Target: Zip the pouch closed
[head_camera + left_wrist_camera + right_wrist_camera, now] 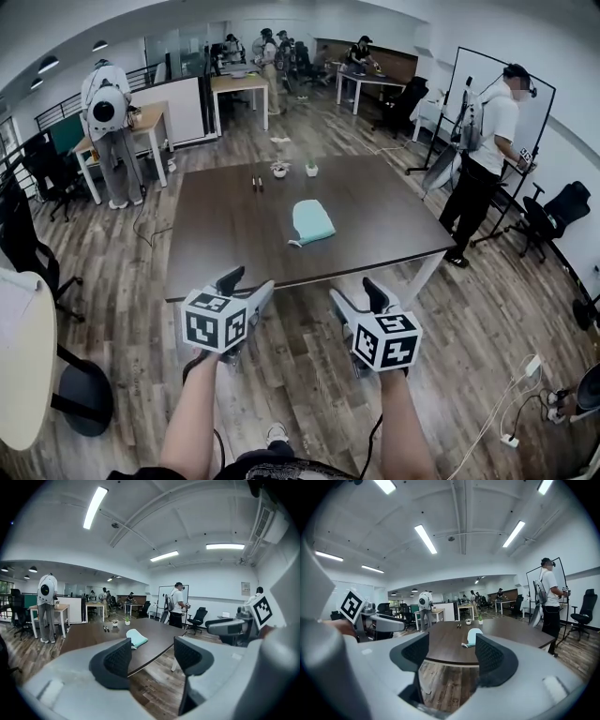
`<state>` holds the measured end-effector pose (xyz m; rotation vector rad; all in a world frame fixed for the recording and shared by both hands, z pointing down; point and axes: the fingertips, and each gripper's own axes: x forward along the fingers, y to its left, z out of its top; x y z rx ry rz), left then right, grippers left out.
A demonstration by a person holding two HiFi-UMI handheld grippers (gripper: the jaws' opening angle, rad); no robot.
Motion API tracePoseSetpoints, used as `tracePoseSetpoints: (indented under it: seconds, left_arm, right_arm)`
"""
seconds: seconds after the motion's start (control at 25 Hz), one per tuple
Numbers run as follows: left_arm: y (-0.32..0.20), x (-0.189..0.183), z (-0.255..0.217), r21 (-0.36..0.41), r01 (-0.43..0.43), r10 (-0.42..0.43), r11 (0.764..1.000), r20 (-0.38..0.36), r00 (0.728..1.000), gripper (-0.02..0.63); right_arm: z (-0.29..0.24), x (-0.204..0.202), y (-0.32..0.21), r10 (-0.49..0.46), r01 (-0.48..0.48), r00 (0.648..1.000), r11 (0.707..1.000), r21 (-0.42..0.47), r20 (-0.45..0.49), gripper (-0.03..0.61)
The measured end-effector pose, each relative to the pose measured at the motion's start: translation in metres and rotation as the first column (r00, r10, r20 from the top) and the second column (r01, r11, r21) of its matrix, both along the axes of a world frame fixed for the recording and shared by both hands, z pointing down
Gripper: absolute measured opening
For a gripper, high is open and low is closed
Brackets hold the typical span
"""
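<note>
A light teal pouch [312, 222] lies flat on the dark brown table [225, 258], a little right of its middle; a small tab or pull shows at its near left corner. It also appears far off between the jaws in the left gripper view, pouch [136, 638], and in the right gripper view, pouch [473, 637]. My left gripper [246, 283] and right gripper [356, 293] hover side by side over the wooden floor, short of the table's near edge and well apart from the pouch. Both stand open with nothing between the jaws, left gripper [152, 656], right gripper [452, 656].
At the table's far side stand a small potted plant [311, 169], a white bowl [278, 170] and two pens [255, 183]. A person [483, 159] stands by the right corner. A white round table [19, 366] is at my left, cables [525, 403] lie on the floor at right.
</note>
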<state>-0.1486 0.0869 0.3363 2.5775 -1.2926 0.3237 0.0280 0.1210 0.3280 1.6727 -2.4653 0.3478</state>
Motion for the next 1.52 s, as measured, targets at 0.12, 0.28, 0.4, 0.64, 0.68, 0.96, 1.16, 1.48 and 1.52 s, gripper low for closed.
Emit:
tracePoseSetpoints:
  seconds: [0.12, 0.28, 0.4, 0.64, 0.68, 0.96, 1.16, 1.48, 1.52]
  left_arm:
    - [-0.025, -0.006, 0.006, -0.014, -0.009, 0.010, 1.000, 0.014, 1.000, 0.298]
    - [-0.058, -0.018, 0.011, -0.023, 0.006, -0.006, 1.000, 0.009, 1.000, 0.336]
    - [-0.082, -0.023, 0.013, -0.027, 0.009, -0.009, 1.000, 0.000, 1.000, 0.370]
    - [-0.111, -0.029, 0.019, -0.033, -0.015, 0.014, 0.999, -0.010, 1.000, 0.413]
    - [-0.115, -0.032, 0.019, -0.031, -0.012, 0.011, 0.999, -0.015, 1.000, 0.413]
    - [-0.133, -0.047, 0.025, -0.029, 0.010, -0.011, 1.000, -0.024, 1.000, 0.434]
    - [-0.141, -0.049, 0.025, -0.028, 0.027, -0.028, 0.999, -0.030, 0.999, 0.434]
    - [-0.157, -0.026, 0.036, -0.027, 0.032, -0.033, 0.999, -0.001, 0.999, 0.434]
    - [-0.163, -0.021, 0.037, -0.027, 0.035, -0.035, 0.999, 0.003, 0.999, 0.434]
  right_arm:
    - [0.002, -0.006, -0.025, 0.012, -0.012, 1.000, 1.000, -0.005, -0.002, 0.312]
    - [0.004, -0.013, -0.053, 0.019, -0.019, 1.000, 1.000, -0.014, 0.001, 0.342]
    - [0.008, -0.017, -0.071, 0.022, -0.022, 1.000, 0.999, -0.029, -0.009, 0.356]
    - [0.009, -0.019, -0.096, 0.063, -0.063, 0.998, 0.998, -0.024, -0.006, 0.369]
    - [0.009, -0.019, -0.100, 0.071, -0.071, 0.997, 0.997, -0.021, -0.002, 0.376]
    - [0.012, -0.022, -0.117, 0.096, -0.096, 0.995, 0.995, -0.031, -0.009, 0.387]
    - [0.010, -0.015, -0.124, 0.111, -0.111, 0.994, 0.994, -0.019, 0.006, 0.387]
    - [0.031, 0.006, -0.145, 0.098, -0.097, 0.995, 0.995, -0.036, 0.027, 0.387]
    - [0.032, 0.010, -0.152, 0.093, -0.092, 0.995, 0.995, -0.036, 0.030, 0.387]
